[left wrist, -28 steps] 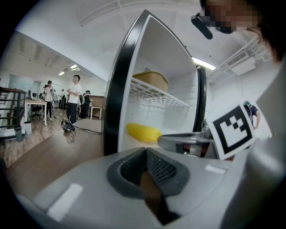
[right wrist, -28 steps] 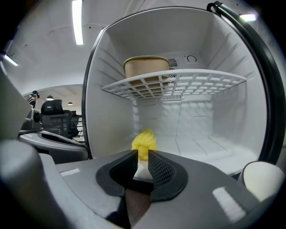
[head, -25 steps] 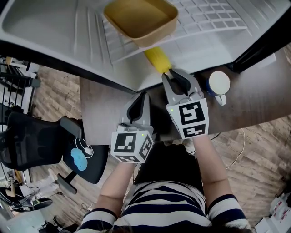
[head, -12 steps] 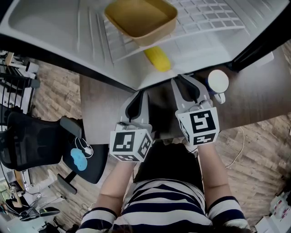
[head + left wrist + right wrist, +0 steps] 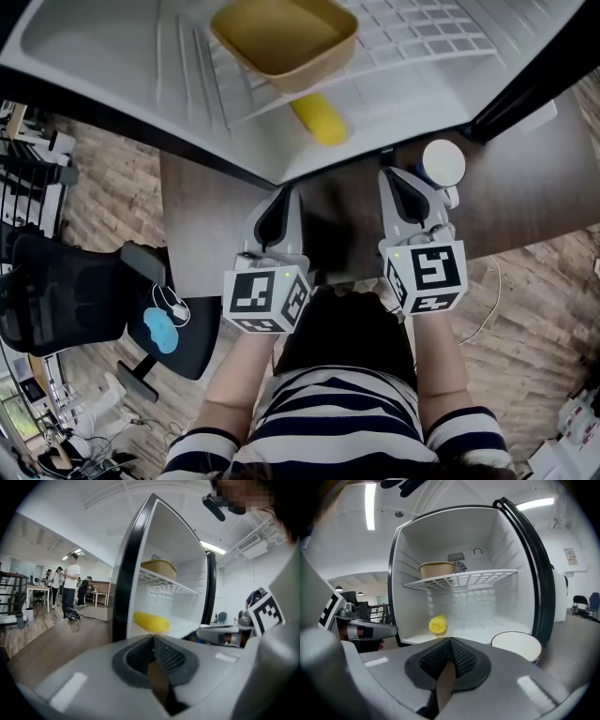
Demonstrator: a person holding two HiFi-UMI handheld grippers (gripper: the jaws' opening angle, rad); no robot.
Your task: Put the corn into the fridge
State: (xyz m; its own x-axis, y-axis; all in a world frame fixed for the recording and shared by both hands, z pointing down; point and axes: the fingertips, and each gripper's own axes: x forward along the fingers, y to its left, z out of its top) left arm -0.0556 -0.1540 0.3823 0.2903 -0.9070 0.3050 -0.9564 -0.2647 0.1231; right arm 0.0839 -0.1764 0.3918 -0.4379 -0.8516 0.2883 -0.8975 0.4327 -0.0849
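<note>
The yellow corn [image 5: 319, 119] lies on the white floor of the open fridge [image 5: 112, 56], below the wire shelf. It also shows in the left gripper view as the corn [image 5: 151, 622] and in the right gripper view as the corn [image 5: 438, 624]. My right gripper [image 5: 394, 183] is outside the fridge, to the right of the corn and clear of it. Its jaws are closing fully, the pads meet and nothing is between them [image 5: 450, 640]. My left gripper [image 5: 279, 211] hovers over the dark table in front of the fridge, shut and empty [image 5: 153, 637].
A brown bowl [image 5: 281, 37] stands on the wire shelf [image 5: 459, 579] above the corn. A white cup [image 5: 442, 164] stands on the table [image 5: 525, 187] beside the right gripper, near the fridge's black door frame [image 5: 534, 573]. An office chair [image 5: 66, 291] stands on the floor at left.
The right gripper let go of the corn, drew back out of the fridge to the right and shut. The corn stays on the fridge floor. The left gripper kept still.
</note>
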